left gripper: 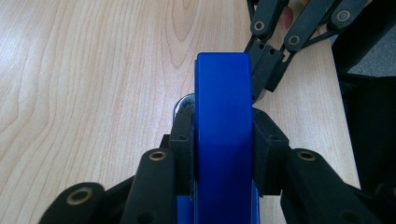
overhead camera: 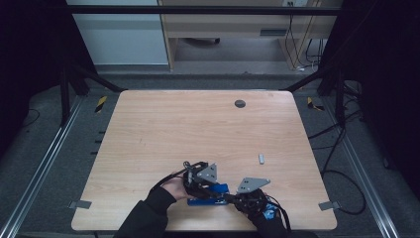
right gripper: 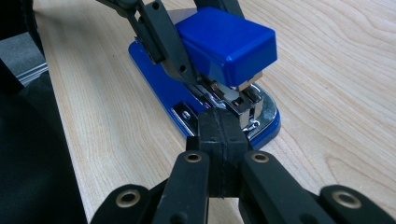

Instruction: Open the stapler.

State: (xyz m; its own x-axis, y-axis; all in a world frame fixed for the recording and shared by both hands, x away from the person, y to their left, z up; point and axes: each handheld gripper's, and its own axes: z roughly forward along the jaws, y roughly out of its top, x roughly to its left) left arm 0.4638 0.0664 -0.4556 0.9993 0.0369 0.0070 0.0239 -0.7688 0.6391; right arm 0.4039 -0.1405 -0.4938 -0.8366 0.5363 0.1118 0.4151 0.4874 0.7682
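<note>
A blue stapler (overhead camera: pixel 205 201) lies near the table's front edge. My left gripper (left gripper: pixel 224 128) is shut on its blue top cover (left gripper: pixel 223 93), one pad on each side. In the right gripper view, the cover (right gripper: pixel 226 39) stands raised above the blue base (right gripper: pixel 154 70), with the metal magazine (right gripper: pixel 238 100) exposed. My right gripper (right gripper: pixel 219 126) is shut with its pads pressed together, its tip just in front of the magazine's front end. I cannot tell whether anything thin is pinched there. In the high view, the left gripper (overhead camera: pixel 208 187) and right gripper (overhead camera: pixel 231 198) meet over the stapler.
A small grey piece (overhead camera: pixel 261 158) lies on the wooden table (overhead camera: pixel 198 129) to the right of and beyond the hands. A dark round cap (overhead camera: pixel 240 103) sits near the far edge. The front edge runs close behind the stapler.
</note>
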